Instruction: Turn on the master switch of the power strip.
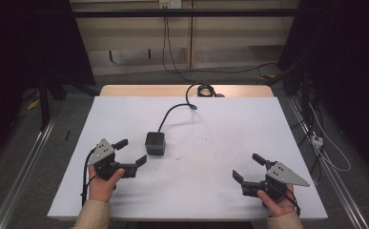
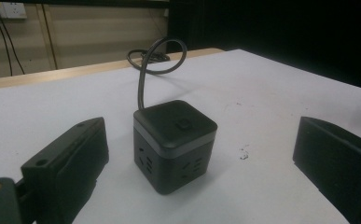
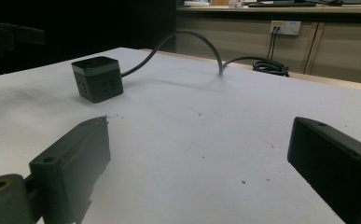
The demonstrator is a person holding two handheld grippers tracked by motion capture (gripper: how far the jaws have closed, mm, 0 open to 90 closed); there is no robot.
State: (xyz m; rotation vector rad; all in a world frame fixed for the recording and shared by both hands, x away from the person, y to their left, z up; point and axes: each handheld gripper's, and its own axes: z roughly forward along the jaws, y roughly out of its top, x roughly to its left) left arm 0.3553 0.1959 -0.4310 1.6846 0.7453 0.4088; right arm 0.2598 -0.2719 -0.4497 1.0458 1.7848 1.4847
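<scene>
A black cube-shaped power socket (image 1: 155, 143) with a grey band sits left of the table's middle, its black cable (image 1: 172, 111) arching back to a coil (image 1: 205, 89) at the far edge. My left gripper (image 1: 130, 151) is open just left of the cube, jaws wide and pointing at it. The left gripper view has the cube (image 2: 174, 144) a short way ahead between the open jaws, untouched. My right gripper (image 1: 250, 167) is open near the front right, nothing between its jaws. Far off at the upper left of the right gripper view stands the cube (image 3: 97, 78).
A white sheet (image 1: 210, 157) covers the wooden table (image 1: 125, 90); small dark specks (image 1: 178, 157) mark it near the cube. Metal rails run along the floor at both sides. A wall outlet (image 1: 169, 4) with cables is at the back.
</scene>
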